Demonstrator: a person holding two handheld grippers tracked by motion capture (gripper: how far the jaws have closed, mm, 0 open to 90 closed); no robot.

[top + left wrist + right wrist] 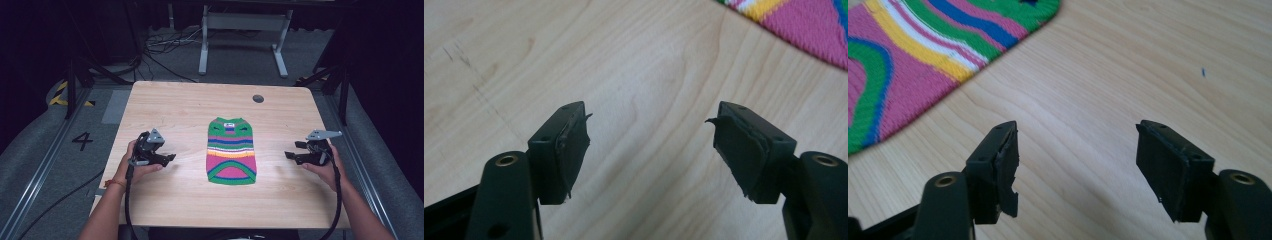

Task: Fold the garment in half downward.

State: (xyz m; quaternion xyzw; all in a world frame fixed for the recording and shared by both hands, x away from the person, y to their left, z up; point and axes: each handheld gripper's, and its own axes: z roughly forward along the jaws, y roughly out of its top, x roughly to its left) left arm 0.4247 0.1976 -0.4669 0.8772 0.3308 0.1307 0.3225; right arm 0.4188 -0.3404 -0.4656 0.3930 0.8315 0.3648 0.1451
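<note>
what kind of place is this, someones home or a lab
Probably a lab or recording studio: a light wooden table on grey carpet, cables on the floor, dark curtained surroundings, and a number 4 floor marking.

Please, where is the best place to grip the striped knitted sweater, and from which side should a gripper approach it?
The striped knitted sweater lies flat, so probably pinch a side edge near a corner. The left gripper and the right gripper, both open, already face its long sides; each could slide in low from its own side.
</note>
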